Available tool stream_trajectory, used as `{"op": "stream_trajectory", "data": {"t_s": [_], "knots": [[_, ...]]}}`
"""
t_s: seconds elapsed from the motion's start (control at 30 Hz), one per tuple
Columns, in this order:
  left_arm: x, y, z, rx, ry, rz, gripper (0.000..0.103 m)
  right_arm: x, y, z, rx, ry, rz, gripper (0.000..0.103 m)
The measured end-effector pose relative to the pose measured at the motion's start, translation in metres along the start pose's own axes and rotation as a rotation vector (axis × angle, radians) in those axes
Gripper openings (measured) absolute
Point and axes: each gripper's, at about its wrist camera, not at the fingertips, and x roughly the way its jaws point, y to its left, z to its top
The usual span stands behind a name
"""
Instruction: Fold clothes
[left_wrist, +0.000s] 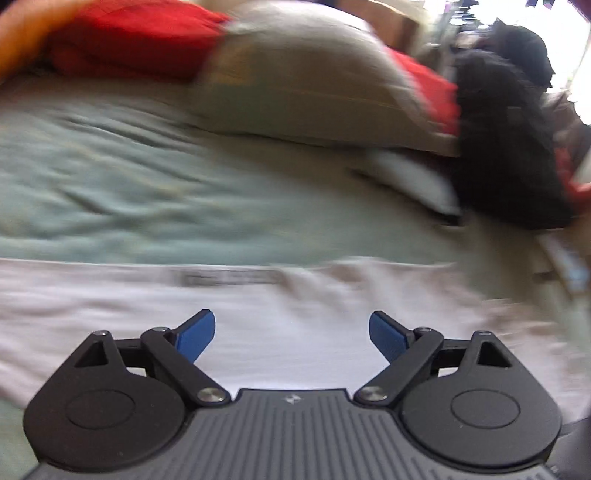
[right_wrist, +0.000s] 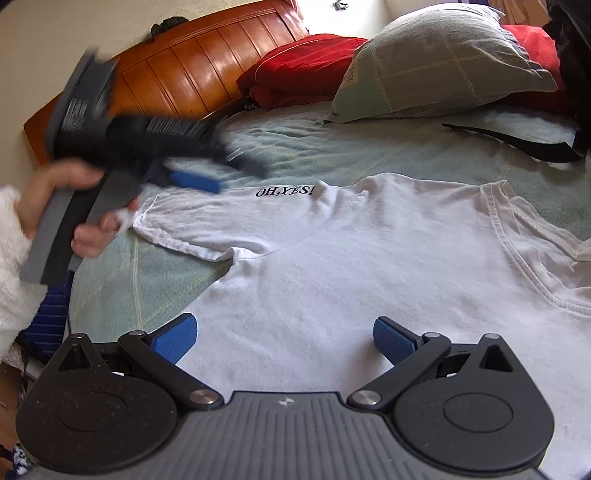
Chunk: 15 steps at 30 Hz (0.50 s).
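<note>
1. Nearest, the right hand-held gripper (right_wrist: 284, 338) hangs just over the body of the white T-shirt (right_wrist: 332, 280), its blue pads spread wide with nothing between them.
2. Likewise the left hand-held gripper (left_wrist: 291, 334) stands wide apart and empty in its own blurred view, with white cloth right below it.
3. Further out, the T-shirt lies flat on the green bed sheet (right_wrist: 314, 147), its long axis running across the right wrist view: neckline (right_wrist: 517, 229) to the right, sleeve (right_wrist: 177, 229) to the left.
4. That sleeve is the part the left hand-held gripper is nearest; the person's hand (right_wrist: 55, 199) carrying it sits just beside the sleeve end, so the fold probably starts from that side.
5. Farthest back are a grey-green pillow (right_wrist: 443, 62), a red pillow (right_wrist: 306, 66) and the wooden headboard (right_wrist: 192, 70), well clear of the shirt.
</note>
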Motion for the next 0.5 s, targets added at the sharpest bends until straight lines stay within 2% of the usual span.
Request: {"op": "stream_trajectory", "data": {"t_s": [0.07, 0.17, 0.3, 0.4, 0.5], "knots": [[0.021, -0.02, 0.006, 0.011, 0.042, -0.094, 0.091, 0.001, 0.001, 0.0, -0.006, 0.003, -0.001, 0.103], [0.053, -0.044, 0.01, 0.051, 0.12, -0.138, 0.091, 0.002, 0.001, -0.001, -0.01, 0.011, -0.002, 0.103], [0.089, -0.055, 0.018, 0.08, 0.169, -0.13, 0.09, 0.003, 0.0, 0.0, -0.007, 0.014, 0.003, 0.103], [0.109, -0.051, 0.025, 0.07, 0.136, -0.081, 0.09, 0.004, -0.002, 0.0, 0.002, 0.013, 0.013, 0.103], [0.115, -0.049, 0.033, 0.048, 0.095, -0.064, 0.09, 0.004, -0.005, 0.001, 0.011, 0.011, 0.024, 0.103]]}}
